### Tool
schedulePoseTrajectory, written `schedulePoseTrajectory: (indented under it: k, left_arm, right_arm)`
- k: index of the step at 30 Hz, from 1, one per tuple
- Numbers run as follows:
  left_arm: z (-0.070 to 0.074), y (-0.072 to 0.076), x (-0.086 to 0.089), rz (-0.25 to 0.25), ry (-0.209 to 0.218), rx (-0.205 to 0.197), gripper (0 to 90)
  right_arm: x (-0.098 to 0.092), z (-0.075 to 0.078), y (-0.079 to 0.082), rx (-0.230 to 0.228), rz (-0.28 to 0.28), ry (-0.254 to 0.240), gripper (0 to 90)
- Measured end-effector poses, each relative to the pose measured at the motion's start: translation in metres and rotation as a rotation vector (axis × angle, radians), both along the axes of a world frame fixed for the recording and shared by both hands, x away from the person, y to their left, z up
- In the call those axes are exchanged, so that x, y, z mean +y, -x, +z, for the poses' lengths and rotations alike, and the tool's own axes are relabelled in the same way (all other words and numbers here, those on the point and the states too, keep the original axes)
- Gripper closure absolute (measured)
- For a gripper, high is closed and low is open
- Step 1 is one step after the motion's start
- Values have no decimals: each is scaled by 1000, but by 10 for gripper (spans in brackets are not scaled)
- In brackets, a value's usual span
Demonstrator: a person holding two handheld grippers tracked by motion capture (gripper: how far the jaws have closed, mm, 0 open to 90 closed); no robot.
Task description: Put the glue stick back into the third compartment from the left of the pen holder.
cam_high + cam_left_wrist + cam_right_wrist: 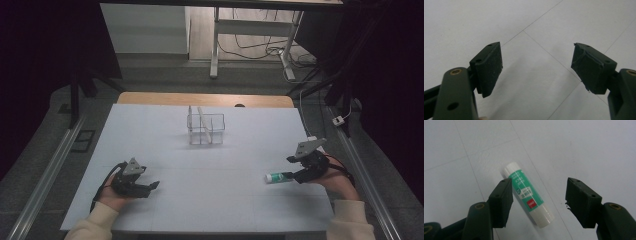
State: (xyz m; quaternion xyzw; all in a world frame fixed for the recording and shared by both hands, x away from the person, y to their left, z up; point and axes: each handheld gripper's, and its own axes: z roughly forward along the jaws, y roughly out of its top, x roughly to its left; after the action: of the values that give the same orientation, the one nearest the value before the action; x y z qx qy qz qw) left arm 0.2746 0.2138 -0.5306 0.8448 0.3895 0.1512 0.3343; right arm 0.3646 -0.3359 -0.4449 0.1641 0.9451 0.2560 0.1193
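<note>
A glue stick (278, 176) (529, 196) with a green label and white ends lies flat on the white table top at the right. My right gripper (295, 168) (539, 200) is open around it: the stick lies between the two jaws, close to the left one, and the pads do not press on it. At the table's left, my left gripper (150, 183) (536, 70) rests low over the surface, open, with nothing between its pads.
A clear plastic organiser (206, 129) with upright dividers stands at the table's far middle. The white table top (210, 200) has faint seam lines. Beyond its far edge are a desk frame (215, 45) and cables on the floor.
</note>
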Motion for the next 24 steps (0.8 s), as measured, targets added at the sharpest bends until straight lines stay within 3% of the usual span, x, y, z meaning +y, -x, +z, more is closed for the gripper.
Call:
schedulePoseTrajectory:
  k: [24]
  left_arm:
    - [-1, 0, -1, -5, -3, 2, 248]
  right_arm:
    - [7, -29, -8, 68, 30, 122, 381]
